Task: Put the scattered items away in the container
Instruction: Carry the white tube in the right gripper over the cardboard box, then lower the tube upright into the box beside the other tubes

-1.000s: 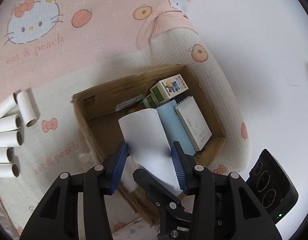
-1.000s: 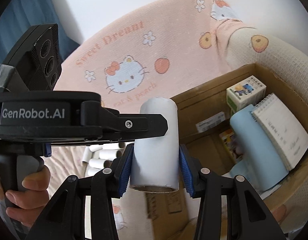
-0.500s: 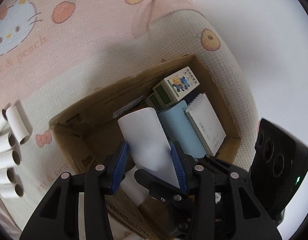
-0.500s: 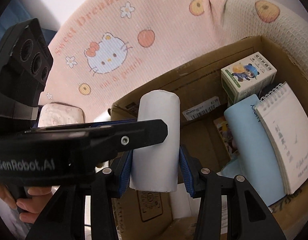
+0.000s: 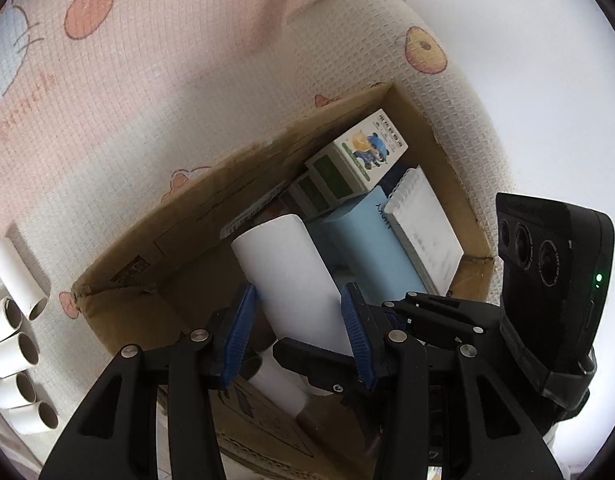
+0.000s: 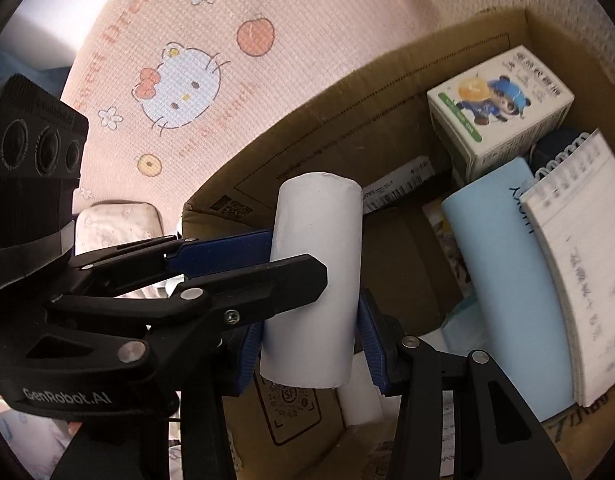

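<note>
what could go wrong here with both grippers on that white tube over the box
Both the left gripper and the right gripper clamp the same white tube; if they pull apart or squeeze unevenly, it could crush or twist.

The cardboard box already holds a spiral notepad and a blue book, so a dropped tube may land crooked.

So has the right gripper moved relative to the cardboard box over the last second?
Yes. The right gripper, shut on the white tube, has come forward and down over the cardboard box, whose inside now fills most of its view.
</note>
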{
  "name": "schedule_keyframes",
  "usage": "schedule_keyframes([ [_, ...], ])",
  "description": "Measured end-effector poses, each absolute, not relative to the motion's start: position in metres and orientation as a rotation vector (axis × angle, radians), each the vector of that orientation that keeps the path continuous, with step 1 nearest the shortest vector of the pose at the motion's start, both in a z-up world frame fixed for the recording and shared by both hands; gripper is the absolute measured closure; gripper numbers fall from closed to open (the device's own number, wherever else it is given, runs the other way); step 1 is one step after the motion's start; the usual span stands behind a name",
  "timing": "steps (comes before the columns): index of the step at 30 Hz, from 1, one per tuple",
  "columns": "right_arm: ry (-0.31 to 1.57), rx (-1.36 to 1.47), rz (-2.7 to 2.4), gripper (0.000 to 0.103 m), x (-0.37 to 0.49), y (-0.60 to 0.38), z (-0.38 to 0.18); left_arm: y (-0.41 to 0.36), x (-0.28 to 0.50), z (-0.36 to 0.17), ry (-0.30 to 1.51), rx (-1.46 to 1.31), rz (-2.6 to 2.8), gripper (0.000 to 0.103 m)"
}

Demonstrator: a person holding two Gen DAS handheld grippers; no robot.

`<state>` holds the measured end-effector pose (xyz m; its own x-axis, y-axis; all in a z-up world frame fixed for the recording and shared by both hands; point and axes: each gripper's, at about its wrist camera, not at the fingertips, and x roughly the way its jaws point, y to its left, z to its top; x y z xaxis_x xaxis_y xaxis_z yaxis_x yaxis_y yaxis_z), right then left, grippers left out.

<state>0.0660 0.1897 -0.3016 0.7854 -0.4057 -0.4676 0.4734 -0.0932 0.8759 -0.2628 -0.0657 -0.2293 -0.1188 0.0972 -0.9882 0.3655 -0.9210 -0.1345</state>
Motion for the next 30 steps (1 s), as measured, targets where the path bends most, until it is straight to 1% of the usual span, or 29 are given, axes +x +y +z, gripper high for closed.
schedule_keyframes([
  [4, 0.03, 1.504, -0.71, 0.061, 0.07, 0.186, -0.301, -0.073, -0.264, -0.225, 0.497, 1.959, -2.16, 0.055],
  [8, 0.073, 1.521, -0.686, 0.061, 0.074, 0.184, -0.306, -0.083, -0.262, -0.206, 0.44, 1.911, -2.207, 0.055],
  [10, 0.122, 1.524, -0.686, 0.061, 0.078, 0.18, -0.308, -0.091, -0.26, -0.198, 0.443, 1.876, -2.232, 0.056],
  [11, 0.142, 1.529, -0.677, 0.061, 0.081, 0.178, -0.309, -0.094, -0.258, -0.196, 0.457, 1.864, -2.248, 0.059],
  [13, 0.186, 1.548, -0.649, 0.061, 0.087, 0.171, -0.313, -0.102, -0.256, -0.192, 0.496, 1.85, -2.285, 0.072],
  [16, 0.287, 1.522, -0.604, 0.061, 0.104, 0.161, -0.317, -0.107, -0.255, -0.195, 0.503, 1.855, -2.294, 0.079],
  [19, 0.36, 1.515, -0.538, 0.061, 0.121, 0.152, -0.323, -0.106, -0.254, -0.196, 0.474, 1.845, -2.303, 0.08],
  [26, 0.549, 1.519, -0.463, 0.061, 0.154, 0.137, -0.343, -0.113, -0.248, -0.199, 0.496, 1.836, -2.262, 0.081],
  [30, 0.517, 1.558, -0.465, 0.062, 0.151, 0.132, -0.347, -0.114, -0.245, -0.198, 0.489, 1.838, -2.249, 0.081],
])
